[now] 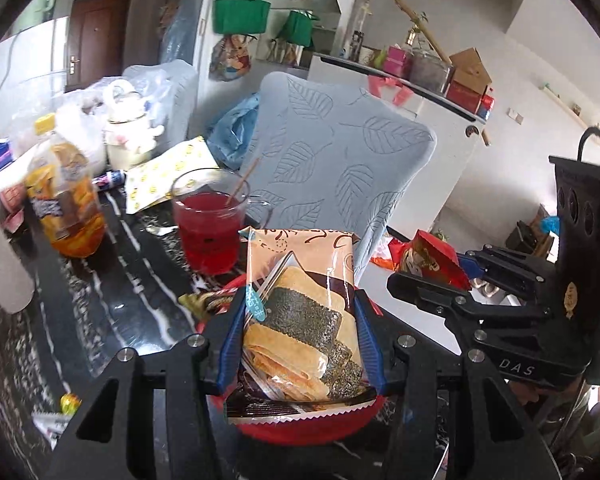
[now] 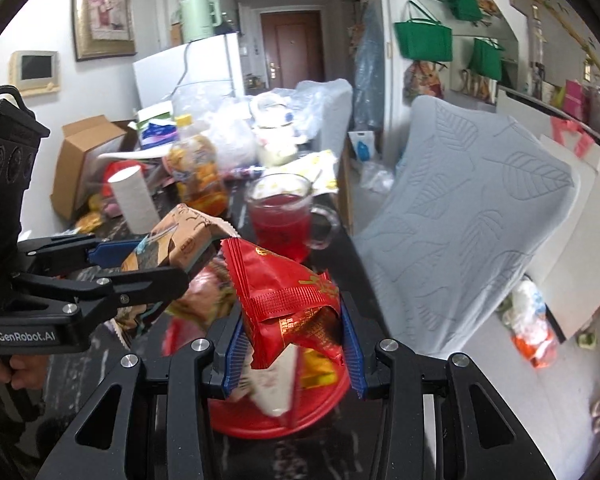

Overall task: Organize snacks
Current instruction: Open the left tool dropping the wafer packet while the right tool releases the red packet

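Seaweed-cracker packet, a flat tan and brown plastic pouch with a serrated white end seal (image 1: 300, 320), is clamped across its width by the left tongs (image 1: 300, 312); its long axis runs forward along the fingers, away from the camera. It hangs directly above the round red plastic plate (image 1: 324, 428), which lies on the black white-veined stone counter (image 1: 112, 300).

Crumpled glossy red foil snack packet (image 2: 288, 300) is gripped by the right tongs (image 2: 292, 344), its long axis tilted up and to the left. It too sits over the plate, to the right of the cracker packet and near it; whether the two packets touch cannot be told.

The coming move, by judgement a lowering onto the plate, turns on this: the plate lies straight below both tongs. Both are about equally near.

Count:
- two held packets;
- one plate, already bearing several loose wrappers too blurred to count;
- one clear glass mug of red drink with a stick in it (image 1: 208, 228), just behind the plate;
- one orange juice bottle with yellow cap (image 1: 60, 196);
- one white paper roll (image 1: 0, 264);
- one pale blue leaf-embossed chair back (image 1: 332, 160) beyond the counter edge.
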A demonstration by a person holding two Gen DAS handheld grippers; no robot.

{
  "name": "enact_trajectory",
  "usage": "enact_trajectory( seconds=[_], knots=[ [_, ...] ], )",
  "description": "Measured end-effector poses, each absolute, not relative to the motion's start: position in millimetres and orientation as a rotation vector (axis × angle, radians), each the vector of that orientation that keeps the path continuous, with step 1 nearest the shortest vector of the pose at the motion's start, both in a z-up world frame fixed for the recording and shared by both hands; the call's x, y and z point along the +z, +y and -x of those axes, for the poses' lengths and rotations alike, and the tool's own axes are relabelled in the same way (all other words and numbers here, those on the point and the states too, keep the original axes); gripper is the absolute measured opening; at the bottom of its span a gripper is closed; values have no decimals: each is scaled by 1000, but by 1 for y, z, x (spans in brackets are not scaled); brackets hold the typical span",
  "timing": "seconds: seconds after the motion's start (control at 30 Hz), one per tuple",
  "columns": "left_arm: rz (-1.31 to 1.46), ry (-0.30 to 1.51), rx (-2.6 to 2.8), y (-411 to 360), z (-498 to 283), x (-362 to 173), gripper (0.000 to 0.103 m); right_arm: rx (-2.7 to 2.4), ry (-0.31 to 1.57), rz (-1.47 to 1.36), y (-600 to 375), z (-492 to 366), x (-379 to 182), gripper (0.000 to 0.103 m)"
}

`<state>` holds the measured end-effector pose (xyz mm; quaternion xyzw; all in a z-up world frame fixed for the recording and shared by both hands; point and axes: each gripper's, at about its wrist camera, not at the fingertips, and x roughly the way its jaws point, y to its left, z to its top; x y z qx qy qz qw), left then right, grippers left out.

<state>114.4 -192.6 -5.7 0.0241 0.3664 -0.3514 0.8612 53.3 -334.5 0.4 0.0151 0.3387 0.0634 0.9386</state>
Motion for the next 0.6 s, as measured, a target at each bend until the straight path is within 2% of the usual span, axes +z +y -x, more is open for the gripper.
enact_trajectory(
  seconds=[0.27, 0.6],
  knots=[
    [-85, 843, -741, -216, -131, -23, 51, 114, 727, -47, -357, -66, -11, 41],
    [-108, 819, -691, -209, -128, -18, 51, 152, 771, -68, -362, -78, -23, 41]
  ],
)
